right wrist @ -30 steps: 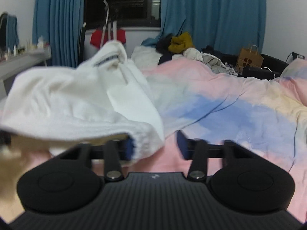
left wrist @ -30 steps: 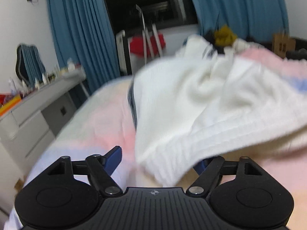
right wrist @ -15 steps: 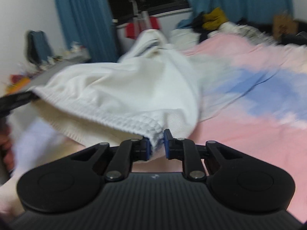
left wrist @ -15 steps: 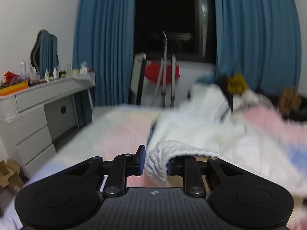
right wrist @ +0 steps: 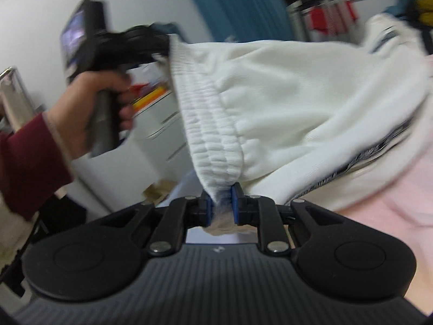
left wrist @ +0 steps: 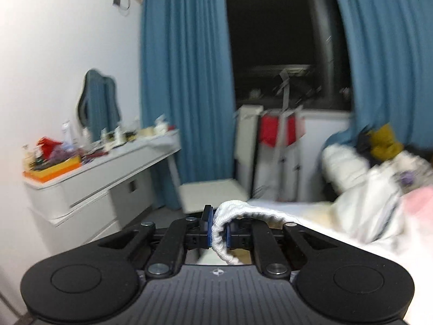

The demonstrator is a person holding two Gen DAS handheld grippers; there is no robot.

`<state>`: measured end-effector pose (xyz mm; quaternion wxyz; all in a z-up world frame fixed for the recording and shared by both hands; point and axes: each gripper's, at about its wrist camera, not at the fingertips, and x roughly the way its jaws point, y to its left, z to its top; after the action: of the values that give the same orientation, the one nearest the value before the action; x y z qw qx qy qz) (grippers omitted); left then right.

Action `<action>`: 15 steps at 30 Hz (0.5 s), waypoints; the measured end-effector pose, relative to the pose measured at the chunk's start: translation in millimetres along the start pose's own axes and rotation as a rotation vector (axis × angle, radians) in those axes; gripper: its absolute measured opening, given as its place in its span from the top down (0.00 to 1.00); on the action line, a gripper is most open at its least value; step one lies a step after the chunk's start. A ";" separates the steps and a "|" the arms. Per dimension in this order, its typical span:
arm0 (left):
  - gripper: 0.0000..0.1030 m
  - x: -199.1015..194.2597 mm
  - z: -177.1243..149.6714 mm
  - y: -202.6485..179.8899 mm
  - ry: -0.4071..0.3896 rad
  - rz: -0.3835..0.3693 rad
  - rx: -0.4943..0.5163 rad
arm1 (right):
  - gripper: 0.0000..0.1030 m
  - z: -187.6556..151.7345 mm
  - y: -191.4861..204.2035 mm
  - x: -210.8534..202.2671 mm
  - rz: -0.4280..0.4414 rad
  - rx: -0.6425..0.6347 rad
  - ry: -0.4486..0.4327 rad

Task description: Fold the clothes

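Observation:
White knit trousers [right wrist: 284, 103] with a ribbed elastic waistband [right wrist: 213, 146] and a dark side stripe are held up by the waistband between both grippers. My right gripper [right wrist: 219, 205] is shut on one end of the waistband. My left gripper [left wrist: 217, 227] is shut on the other end [left wrist: 224, 233]; it also shows in the right wrist view [right wrist: 159, 46], held by a hand in a maroon sleeve. The legs trail back onto the pink bedspread [right wrist: 392, 189].
A white dresser [left wrist: 89, 187] with clutter and a mirror stands at the left wall. Blue curtains [left wrist: 186, 81] frame a dark window. A white chair [left wrist: 211, 192] and a drying rack with red cloth [left wrist: 278, 135] stand ahead. A clothes pile [left wrist: 381, 146] lies on the bed's far end.
Both grippers closed on the waistband and lifted it off the bed. The waistband is now stretched between them and both views have swung upward and left.

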<state>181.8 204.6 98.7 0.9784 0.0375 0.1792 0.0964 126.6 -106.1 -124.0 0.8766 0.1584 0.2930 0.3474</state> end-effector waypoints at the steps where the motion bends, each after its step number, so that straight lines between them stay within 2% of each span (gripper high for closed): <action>1: 0.90 16.2 -9.6 7.1 0.039 0.014 -0.009 | 0.83 -0.5 5.0 16.3 0.019 -0.007 0.017; 5: 0.90 75.3 -50.0 32.0 0.170 0.058 -0.062 | 0.83 -15.8 -4.4 68.3 0.017 0.012 0.091; 9: 0.88 111.4 -81.9 51.5 0.246 0.074 -0.115 | 0.83 -19.2 -10.7 86.7 0.003 -0.004 0.112; 15: 0.77 75.7 -94.6 65.0 0.216 0.058 -0.135 | 0.80 -13.4 -10.0 72.4 -0.011 -0.009 0.092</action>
<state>206.0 287.2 -8.5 0.9505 -0.0338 0.2754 0.1400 165.9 -61.3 -168.5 0.8646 0.1365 0.3324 0.3511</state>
